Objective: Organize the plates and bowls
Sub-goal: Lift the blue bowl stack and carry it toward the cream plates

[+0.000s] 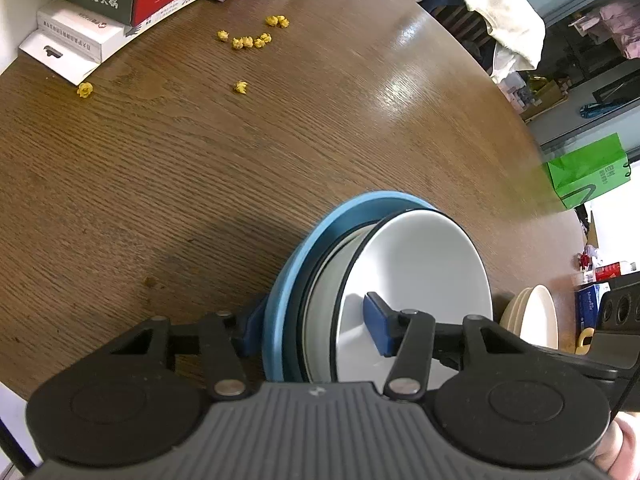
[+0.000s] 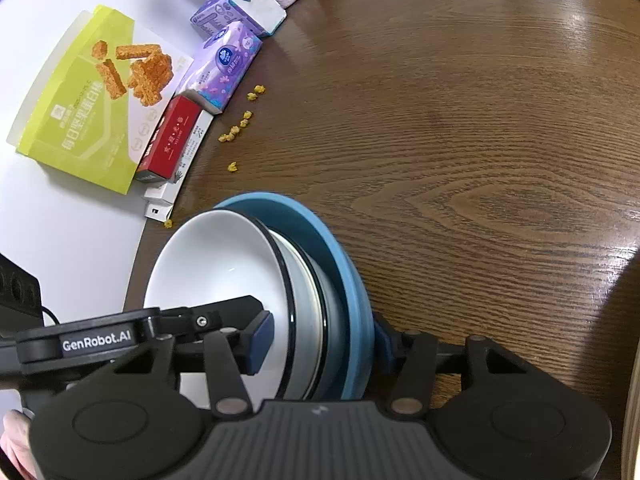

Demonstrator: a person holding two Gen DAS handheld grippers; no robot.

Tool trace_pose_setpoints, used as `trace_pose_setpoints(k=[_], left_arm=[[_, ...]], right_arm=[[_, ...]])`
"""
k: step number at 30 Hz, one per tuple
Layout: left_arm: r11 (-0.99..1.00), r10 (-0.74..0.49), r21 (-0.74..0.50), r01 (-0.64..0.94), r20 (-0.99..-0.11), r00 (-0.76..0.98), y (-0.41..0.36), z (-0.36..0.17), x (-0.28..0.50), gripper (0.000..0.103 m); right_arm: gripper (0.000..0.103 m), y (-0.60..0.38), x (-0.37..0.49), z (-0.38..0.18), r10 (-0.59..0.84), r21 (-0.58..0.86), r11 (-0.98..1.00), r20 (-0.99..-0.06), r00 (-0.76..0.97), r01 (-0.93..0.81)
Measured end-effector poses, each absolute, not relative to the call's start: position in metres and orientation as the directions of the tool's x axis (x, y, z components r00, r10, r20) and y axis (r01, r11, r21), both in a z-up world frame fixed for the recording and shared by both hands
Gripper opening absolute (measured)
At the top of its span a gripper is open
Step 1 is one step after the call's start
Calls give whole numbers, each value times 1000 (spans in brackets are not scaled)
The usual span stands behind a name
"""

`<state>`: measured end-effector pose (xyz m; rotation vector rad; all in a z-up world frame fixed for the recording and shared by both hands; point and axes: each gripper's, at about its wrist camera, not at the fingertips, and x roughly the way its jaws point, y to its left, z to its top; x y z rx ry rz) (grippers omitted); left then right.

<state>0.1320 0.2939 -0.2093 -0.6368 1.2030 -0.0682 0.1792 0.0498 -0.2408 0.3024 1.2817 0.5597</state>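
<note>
Both the left gripper (image 1: 316, 326) and the right gripper (image 2: 324, 344) pinch opposite rims of one stack, white bowl (image 1: 416, 264) nested on a blue plate (image 1: 296, 248), fingers clamping both layers, likely so it travels level above the wooden bench (image 1: 200, 168).

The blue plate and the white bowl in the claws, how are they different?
The blue plate is blue and wider; the white bowl is white with a thin dark rim and narrower. The plate sits at the outside of the stack; the bowl is at the open front, its hollow showing. Both are round, tipped on edge and pinched together by both claws.
</note>
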Motion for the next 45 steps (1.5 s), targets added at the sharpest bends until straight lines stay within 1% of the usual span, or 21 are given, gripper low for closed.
trace_pose_setpoints(k=[18,45], left_arm=[[826,-362,-483,-289,-849,384,291,-208,130,52],[833,-344,-473,-287,-849,402,289,-204,123,52]], right_arm=[[50,49,177,-238,542,502,837,-816,200,-218],[43,44,171,-230,543,499,838,-806,235,-223]])
